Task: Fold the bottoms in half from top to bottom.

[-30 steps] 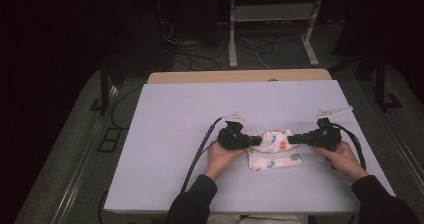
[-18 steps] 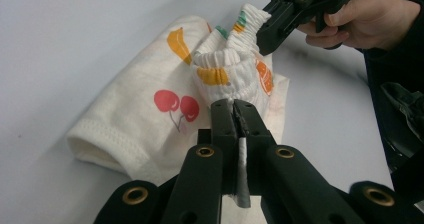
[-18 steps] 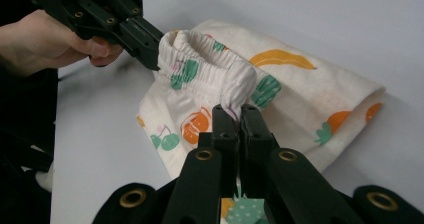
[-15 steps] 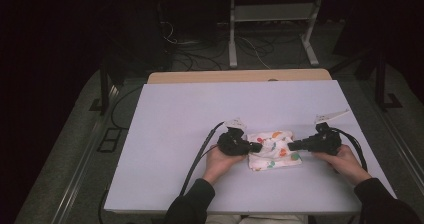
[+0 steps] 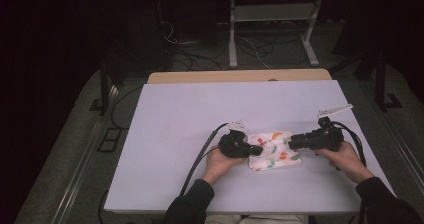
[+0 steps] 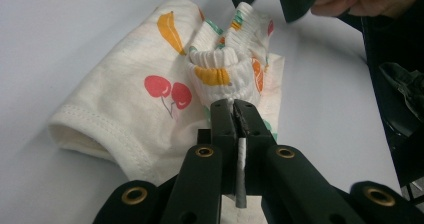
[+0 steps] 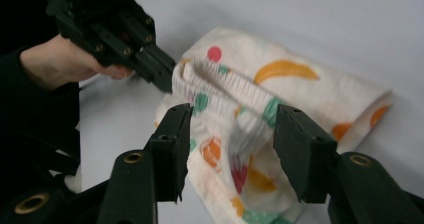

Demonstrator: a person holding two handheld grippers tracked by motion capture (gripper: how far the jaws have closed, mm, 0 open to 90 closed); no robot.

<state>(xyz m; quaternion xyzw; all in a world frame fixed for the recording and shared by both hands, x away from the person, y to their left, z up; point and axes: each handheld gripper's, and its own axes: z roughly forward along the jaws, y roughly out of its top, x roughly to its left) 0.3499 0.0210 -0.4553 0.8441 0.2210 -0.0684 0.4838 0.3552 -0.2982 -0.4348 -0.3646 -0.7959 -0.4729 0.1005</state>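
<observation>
A: Where is the cloth (image 5: 272,150) now?

B: It lies on the white table (image 5: 200,114), on the side near the person, between the two grippers. It is a small cream garment with printed fruit: cherries, bananas and coloured dots. It is folded and bunched, with a ribbed elastic edge raised up in the middle.

A: What does the left gripper (image 6: 234,115) do?

B: Its jaws are clamped together on the ribbed edge of the cloth. In the left gripper view a thin strip of fabric is pinched between the two black pads. In the high view this gripper (image 5: 256,149) sits at the left end of the cloth, with the left hand (image 5: 218,160) under it.

A: And the right gripper (image 7: 232,139)?

B: Its jaws have just been opening. In the right gripper view they stand apart, one on each side of the raised fold, and the pads do not press it. The cloth is between them but released. In the high view the right gripper (image 5: 290,142) is at the right end of the cloth, held by the right hand (image 5: 345,156).

A: Do the two grippers touch?

B: No, they are near, with the cloth between them.
</observation>
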